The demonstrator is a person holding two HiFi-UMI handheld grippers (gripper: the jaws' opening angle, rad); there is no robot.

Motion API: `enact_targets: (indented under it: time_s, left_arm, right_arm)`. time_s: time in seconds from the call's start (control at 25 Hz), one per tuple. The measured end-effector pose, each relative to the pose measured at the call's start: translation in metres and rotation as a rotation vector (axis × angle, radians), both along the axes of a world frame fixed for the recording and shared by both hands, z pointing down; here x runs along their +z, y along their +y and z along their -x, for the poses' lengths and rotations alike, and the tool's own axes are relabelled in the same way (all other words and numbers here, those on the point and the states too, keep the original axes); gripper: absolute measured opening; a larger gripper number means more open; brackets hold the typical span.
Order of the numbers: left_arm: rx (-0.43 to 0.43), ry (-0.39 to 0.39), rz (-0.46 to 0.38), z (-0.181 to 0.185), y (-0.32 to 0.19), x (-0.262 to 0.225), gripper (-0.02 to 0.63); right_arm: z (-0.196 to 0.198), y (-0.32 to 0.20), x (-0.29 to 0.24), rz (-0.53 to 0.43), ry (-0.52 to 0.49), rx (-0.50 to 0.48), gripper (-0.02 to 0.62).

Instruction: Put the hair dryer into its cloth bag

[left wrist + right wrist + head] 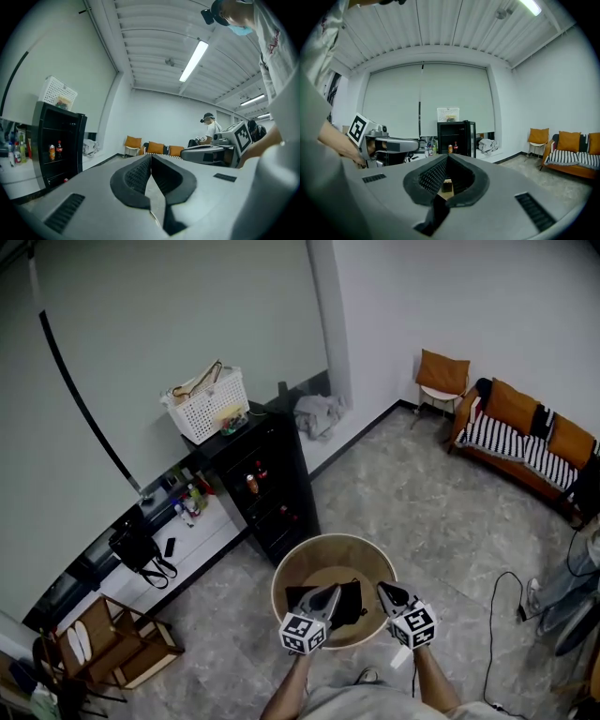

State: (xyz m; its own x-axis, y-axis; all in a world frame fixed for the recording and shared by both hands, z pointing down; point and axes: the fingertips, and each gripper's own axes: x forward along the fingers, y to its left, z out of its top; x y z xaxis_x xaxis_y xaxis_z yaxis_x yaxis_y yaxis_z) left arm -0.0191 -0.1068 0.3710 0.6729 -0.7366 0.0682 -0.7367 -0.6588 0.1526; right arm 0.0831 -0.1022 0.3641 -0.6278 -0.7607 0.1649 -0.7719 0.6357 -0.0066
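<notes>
Presently I hold my left tongs (328,596) and right tongs (384,593) shut and empty, level above the round tan table (309,554) bearing the black cloth bag (352,604), apparently parked clear; hair dryer indistinguishable.

Left tool (331,592), right tool (383,589), round table (330,540)

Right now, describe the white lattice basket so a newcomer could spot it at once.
Find the tall black open-shelved cabinet against the pale grey roller blind. The white plastic lattice basket sits on its top, at the left end in the head view. It is the only grid-walled container there, with tan straps over its rim; the crumpled grey cloth to its right is shapeless.
</notes>
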Motion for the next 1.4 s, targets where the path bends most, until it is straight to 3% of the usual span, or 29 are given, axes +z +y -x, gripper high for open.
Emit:
enact_targets:
  time_s: [0.56,1.0,1.4]
  left_arm:
    - [0.063,-0.02,-0.049,0.071,0.095,-0.022,0.032]
    - [0.116,-0.012,-0.087,0.085,0.172,-0.04,0.032]
    - [0.136,-0.008,-0.069,0.095,0.248,-0.031,0.032]
  right_arm:
    - [0.078,0.099,-0.012,-0.014,-0.024,0.049,0.028]
    - [0.104,0.184,-0.029,-0.044,0.008,0.064,0.028]
    - [0.109,0.268,-0.025,-0.035,0.0,0.114,0.028]
